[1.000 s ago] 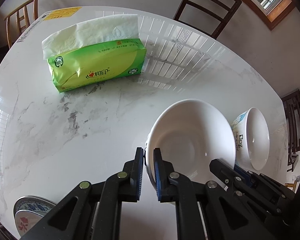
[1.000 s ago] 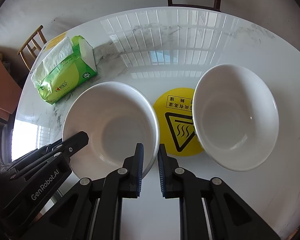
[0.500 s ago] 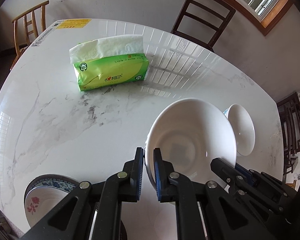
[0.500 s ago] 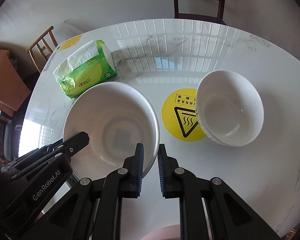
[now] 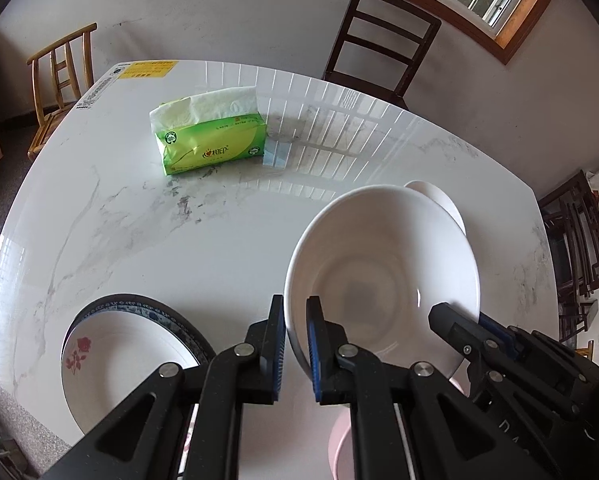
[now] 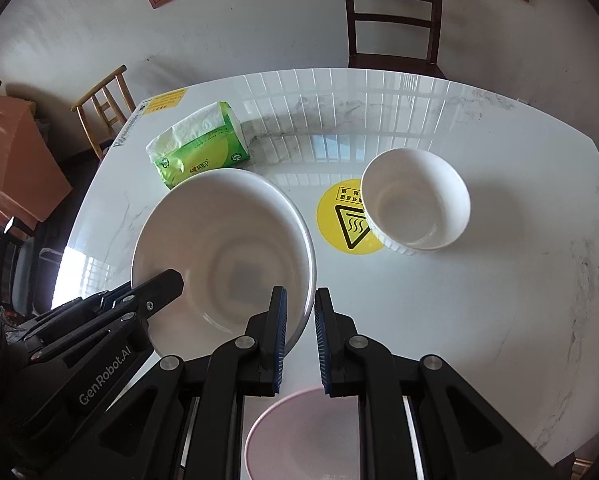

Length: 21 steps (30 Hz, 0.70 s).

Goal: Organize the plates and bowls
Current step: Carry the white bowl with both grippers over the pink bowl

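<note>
Large white bowl: held in the air above the marble table, clamped at two points of its rim, nearer than the tissue pack.
Left gripper: closed on the bowl's left rim, wall between the pads.
Right gripper: closed on the bowl's right rim.
Small white bowl: on the table, right of the large bowl, partly on the yellow warning sticker.
Pink bowl: directly below the large bowl.
Flowered plate: left of the large bowl.
Risk, slip: smooth glazed rim, thin grip; probably sliding out if hands drift apart.
Risk, collision: possible knock on the pink bowl if lowered tilted.
</note>
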### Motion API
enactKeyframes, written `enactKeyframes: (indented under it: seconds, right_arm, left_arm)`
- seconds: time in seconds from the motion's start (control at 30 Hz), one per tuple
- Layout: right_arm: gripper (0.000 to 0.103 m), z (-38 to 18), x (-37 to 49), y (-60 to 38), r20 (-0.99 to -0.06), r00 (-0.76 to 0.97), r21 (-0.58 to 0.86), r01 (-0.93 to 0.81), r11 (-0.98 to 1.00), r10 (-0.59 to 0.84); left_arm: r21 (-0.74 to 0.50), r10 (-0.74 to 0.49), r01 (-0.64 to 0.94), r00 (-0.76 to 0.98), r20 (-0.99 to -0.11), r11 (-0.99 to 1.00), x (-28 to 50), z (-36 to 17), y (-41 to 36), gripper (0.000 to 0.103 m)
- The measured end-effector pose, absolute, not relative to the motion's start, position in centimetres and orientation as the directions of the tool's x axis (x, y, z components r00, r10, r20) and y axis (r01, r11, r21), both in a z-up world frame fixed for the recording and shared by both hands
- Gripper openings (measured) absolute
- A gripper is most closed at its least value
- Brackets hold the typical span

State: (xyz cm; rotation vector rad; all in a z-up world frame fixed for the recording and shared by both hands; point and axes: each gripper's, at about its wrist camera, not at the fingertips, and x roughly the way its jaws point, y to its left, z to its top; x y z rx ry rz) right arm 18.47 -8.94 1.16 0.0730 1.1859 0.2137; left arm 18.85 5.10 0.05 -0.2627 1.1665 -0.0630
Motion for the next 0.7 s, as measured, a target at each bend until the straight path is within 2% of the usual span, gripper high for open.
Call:
enactKeyframes:
  seconds: [0.3, 0.7]
  right_arm:
    - [0.014, 2.7, 14.1, -11.4, -0.904, 0.378, 0.166, -0.118, 0.979, 0.199]
    - [0.014, 1.2, 9.3, -15.5, -0.912, 0.366, 0.168, -0.083, 0.982, 0.186]
  left_arm:
    - [-0.226, -0.19, -0.044, 0.398, -0.897, 0.973, 14.9, 1.3, 2.3, 0.01]
    - [-0.207, -0.196, 0.003, 0.34, -0.92, 0.978, 10.6, -0.9, -2.0, 0.01]
